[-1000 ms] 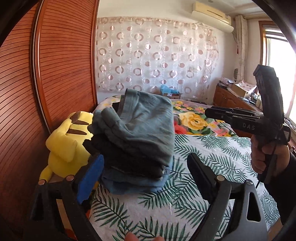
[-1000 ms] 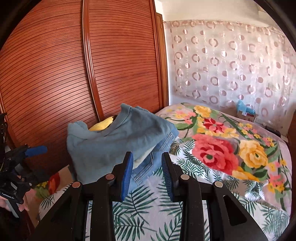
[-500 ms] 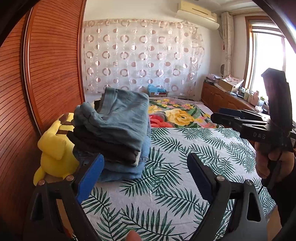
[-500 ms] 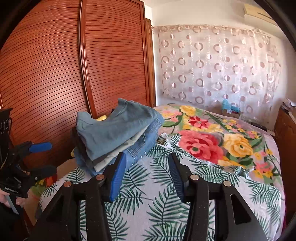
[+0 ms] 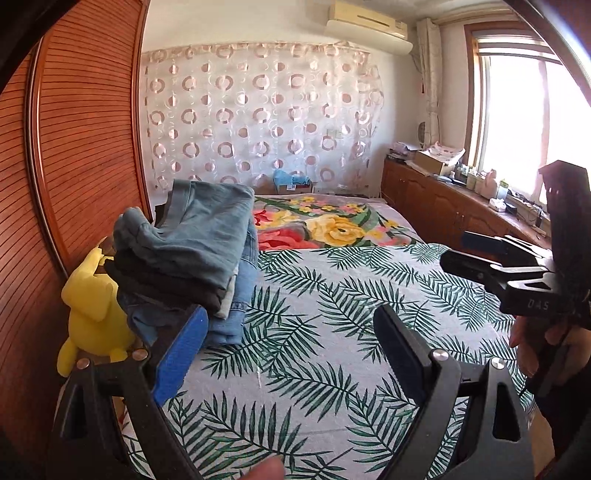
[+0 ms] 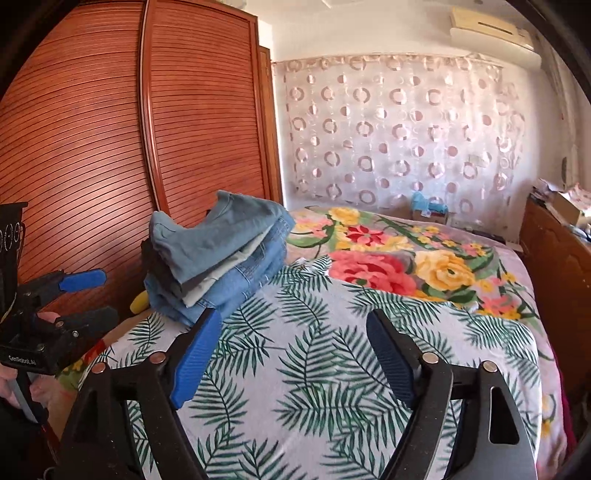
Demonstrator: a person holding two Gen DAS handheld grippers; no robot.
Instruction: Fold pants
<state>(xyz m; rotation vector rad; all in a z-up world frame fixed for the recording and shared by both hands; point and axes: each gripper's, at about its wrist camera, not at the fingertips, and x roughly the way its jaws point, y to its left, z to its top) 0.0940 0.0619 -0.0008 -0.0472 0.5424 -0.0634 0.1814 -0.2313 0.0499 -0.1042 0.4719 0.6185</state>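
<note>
We are in a home bedroom; a bed (image 6: 369, 369) fills the middle, spread with a palm-leaf sheet (image 5: 332, 332) over a floral blanket (image 6: 406, 266); a slatted wooden wardrobe (image 6: 110, 147) stands along one side; a sheer curtain with ring patterns (image 5: 258, 122) hangs across the far wall, an air conditioner (image 5: 369, 26) mounted above it; a sunlit window (image 5: 524, 122) sits over a low wooden cabinet (image 5: 443, 206) cluttered with small items; a stack of folded pants (image 6: 221, 258) and a yellow plush toy (image 5: 92, 314) rest on the bed.
</note>
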